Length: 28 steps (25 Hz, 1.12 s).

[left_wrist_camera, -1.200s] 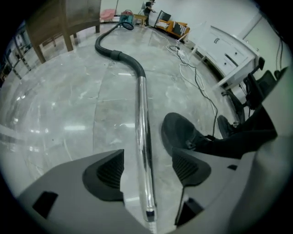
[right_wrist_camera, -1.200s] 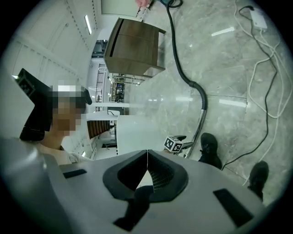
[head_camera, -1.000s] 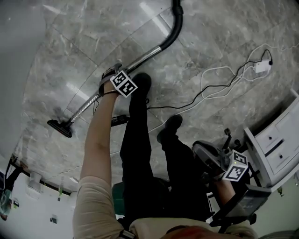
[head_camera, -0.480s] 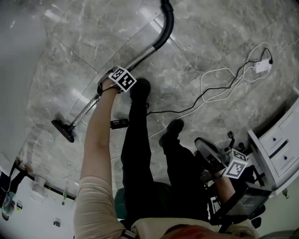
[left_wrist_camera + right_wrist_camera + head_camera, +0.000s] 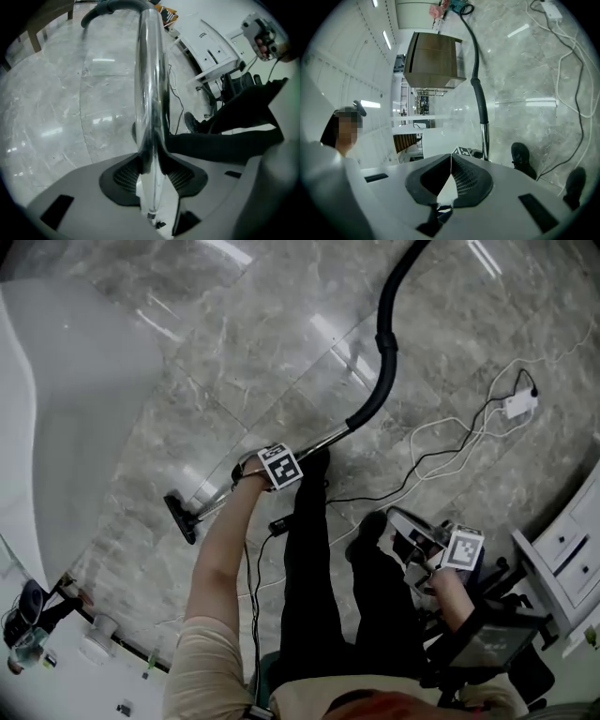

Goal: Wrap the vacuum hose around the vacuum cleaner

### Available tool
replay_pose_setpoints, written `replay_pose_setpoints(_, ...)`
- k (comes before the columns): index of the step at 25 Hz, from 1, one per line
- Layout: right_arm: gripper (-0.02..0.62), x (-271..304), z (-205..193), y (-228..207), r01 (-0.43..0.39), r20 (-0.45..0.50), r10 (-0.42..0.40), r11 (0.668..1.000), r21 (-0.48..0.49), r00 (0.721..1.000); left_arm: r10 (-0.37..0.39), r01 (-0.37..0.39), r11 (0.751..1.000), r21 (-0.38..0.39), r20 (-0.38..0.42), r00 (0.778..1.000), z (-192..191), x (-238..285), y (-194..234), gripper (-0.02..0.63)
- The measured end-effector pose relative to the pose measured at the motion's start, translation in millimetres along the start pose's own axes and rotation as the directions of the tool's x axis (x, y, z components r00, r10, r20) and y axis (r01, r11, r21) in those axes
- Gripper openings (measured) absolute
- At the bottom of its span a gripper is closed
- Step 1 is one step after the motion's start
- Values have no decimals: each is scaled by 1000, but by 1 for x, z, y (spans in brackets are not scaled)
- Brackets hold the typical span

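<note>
Two claws: one pinches the vacuum's chrome tube (image 5: 150, 84), the other is pressed together on nothing.
Nearest, the right claw (image 5: 451, 161) sits closed and bare beside the person's legs (image 5: 314, 577). The left claw (image 5: 151, 159), its jaws having just been closing, pinches the chrome tube above the marble floor (image 5: 141, 409). Beyond it, the nozzle (image 5: 180, 518) points left, and the black vacuum hose (image 5: 384, 343) curves away toward the floor's far edge.

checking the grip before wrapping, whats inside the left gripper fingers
The vacuum's chrome tube: the left gripper has just closed its fingers on it. Where the fingers press the tube is covered by them; in the head view the marker cube hides the grip.
</note>
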State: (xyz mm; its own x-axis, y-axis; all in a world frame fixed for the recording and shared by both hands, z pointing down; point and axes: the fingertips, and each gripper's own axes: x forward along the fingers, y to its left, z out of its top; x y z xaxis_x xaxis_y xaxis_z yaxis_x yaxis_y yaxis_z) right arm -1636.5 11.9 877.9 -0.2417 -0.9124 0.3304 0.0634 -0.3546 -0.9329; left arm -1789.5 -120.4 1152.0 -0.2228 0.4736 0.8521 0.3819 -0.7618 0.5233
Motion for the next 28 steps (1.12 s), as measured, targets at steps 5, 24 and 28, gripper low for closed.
replay_pose_setpoints(5,76,40,38,40,-47,-10,46,989,-142,999,10,-13,996,88,28,1000,8,-77,-41,171)
replay_pose_setpoints(24,545,63,79,287,-439,-81,436,849,-294,896,20,-33,980,197,69,997,33,-264,-171,170)
replay_pose_setpoints(28,540,61,85,339,-488,-59,495,817,-307,867,30,-43,975,219,64,997,40,-276,-184,170)
